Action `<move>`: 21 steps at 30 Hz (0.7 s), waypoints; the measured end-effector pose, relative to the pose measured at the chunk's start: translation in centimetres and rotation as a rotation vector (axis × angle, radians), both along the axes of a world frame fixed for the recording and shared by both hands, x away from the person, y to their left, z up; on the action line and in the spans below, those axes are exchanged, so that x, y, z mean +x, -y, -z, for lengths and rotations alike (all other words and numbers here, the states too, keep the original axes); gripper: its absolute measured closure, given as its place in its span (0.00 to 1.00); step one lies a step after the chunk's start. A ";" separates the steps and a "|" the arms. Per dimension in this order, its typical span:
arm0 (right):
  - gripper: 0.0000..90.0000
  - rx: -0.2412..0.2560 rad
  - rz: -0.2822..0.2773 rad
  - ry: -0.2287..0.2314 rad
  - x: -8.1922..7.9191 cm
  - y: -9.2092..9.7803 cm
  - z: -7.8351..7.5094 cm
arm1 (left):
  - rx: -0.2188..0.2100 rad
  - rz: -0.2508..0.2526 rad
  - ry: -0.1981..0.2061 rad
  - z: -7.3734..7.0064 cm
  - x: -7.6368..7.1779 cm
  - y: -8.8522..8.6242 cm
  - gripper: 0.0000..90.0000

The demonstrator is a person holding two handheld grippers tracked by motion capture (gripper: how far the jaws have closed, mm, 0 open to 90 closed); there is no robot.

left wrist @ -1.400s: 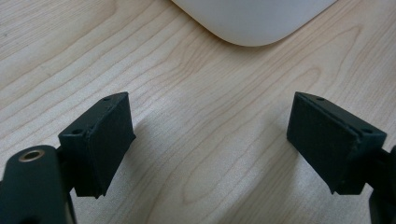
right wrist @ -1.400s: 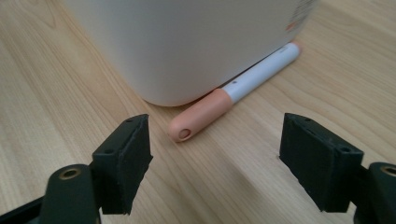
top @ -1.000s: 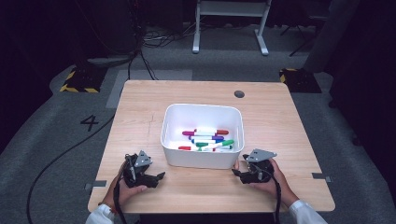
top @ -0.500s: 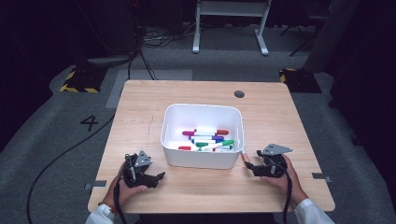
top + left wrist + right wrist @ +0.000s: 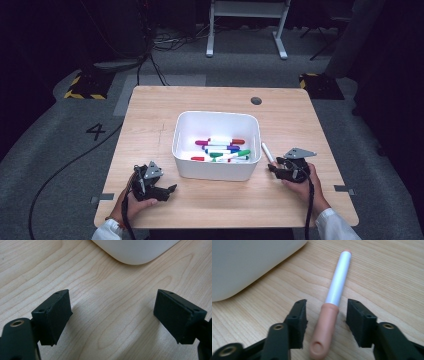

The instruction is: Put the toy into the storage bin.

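Two grippers rest low over a light wooden table (image 5: 150,115), one at each near corner of a white bin (image 5: 216,172) that sits at the table's middle. The bin holds a loose layer of markers (image 5: 222,149) with red, green, blue, purple and orange caps. The left gripper (image 5: 161,192) is held in the person's left hand (image 5: 131,205), near the bin's front left corner; in the left gripper view (image 5: 112,315) its jaws stand wide apart with only bare wood between them, and the bin's rounded corner (image 5: 136,251) lies just ahead. The right gripper (image 5: 274,169), held in the right hand (image 5: 302,182), sits just beside the bin's right wall. A white marker with a peach cap (image 5: 267,151) lies flat on the table there, outside the bin and close to its right side. In the right gripper view the jaws (image 5: 327,322) are apart and straddle the capped end of this marker (image 5: 332,302), a gap showing on each side, neither pad touching it.
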State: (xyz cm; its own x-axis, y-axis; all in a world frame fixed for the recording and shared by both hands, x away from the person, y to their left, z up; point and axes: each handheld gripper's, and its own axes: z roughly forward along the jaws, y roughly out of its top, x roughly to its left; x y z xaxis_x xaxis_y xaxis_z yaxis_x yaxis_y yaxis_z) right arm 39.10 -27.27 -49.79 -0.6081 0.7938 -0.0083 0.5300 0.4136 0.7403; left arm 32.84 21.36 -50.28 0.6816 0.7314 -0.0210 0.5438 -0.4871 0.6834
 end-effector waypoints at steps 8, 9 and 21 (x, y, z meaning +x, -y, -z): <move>0.82 0.007 0.031 -0.012 0.6 1.6 -0.2 | 0.000 -0.001 0.001 0.0 0.0 0.0 0.16; 0.82 0.006 0.034 -0.011 0.6 1.7 -0.2 | 0.000 0.000 0.000 0.0 0.0 0.0 0.16; 0.84 0.032 -0.006 0.023 0.4 3.0 -0.7 | -0.001 0.000 -0.001 0.0 0.0 0.0 0.16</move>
